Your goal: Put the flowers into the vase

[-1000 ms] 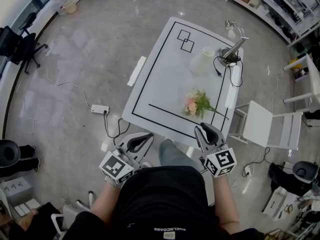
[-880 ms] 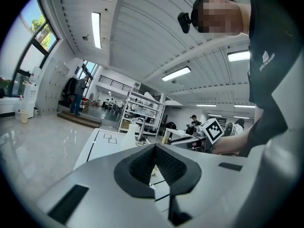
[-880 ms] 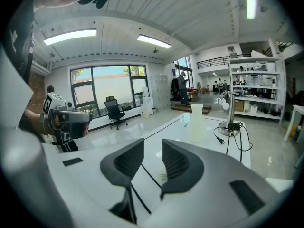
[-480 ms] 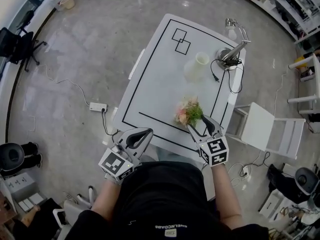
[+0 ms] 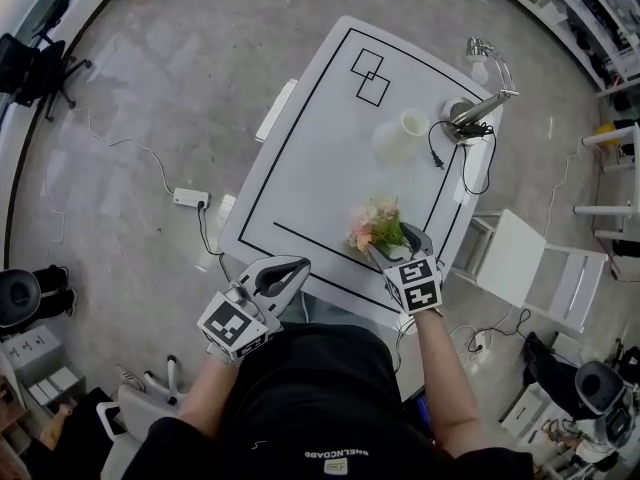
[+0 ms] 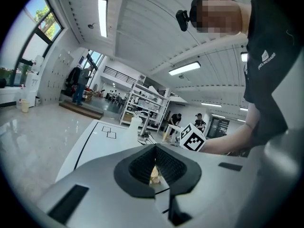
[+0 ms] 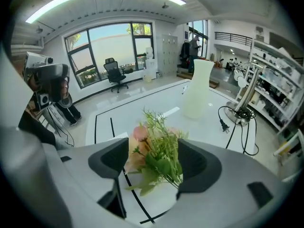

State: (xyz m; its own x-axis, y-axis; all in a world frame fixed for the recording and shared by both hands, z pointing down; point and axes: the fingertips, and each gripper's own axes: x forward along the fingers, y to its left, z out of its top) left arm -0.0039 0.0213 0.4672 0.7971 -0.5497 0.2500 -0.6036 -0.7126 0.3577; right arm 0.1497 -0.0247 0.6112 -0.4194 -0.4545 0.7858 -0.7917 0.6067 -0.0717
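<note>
Right gripper view tells most of it: the right gripper (image 7: 153,164) is wide open, its jaws having just been opening, and the flowers (image 7: 154,148) are sat right between the two pads. Nothing is being squeezed yet, though the green sprigs look very close to the pad on the right of the frame.

In the head view the bunch is seen lying on the white table (image 5: 310,168), just right of centre frame, inside the corner of the black outline. The vase (image 5: 397,136) is stood well apart from it, toward the upper right, beside a desk lamp (image 5: 472,111) and its loose cord (image 5: 440,153).

So the step in hand looks like the grab. Probably best done low on the stems, not on the pink heads, since petals would likely get crushed and the bunch looks loose. The jaws should be brought down far enough that every stem is gathered before anything is closed, or a sprig may be left behind.

The vase mouth looks narrow, so the stems should be tipped downward for the drop, and the cord is worth being kept clear of.

The left gripper (image 5: 285,271) is clamped shut on nothing, off the table's near edge at lower left. The vase could be steadied with it.
</note>
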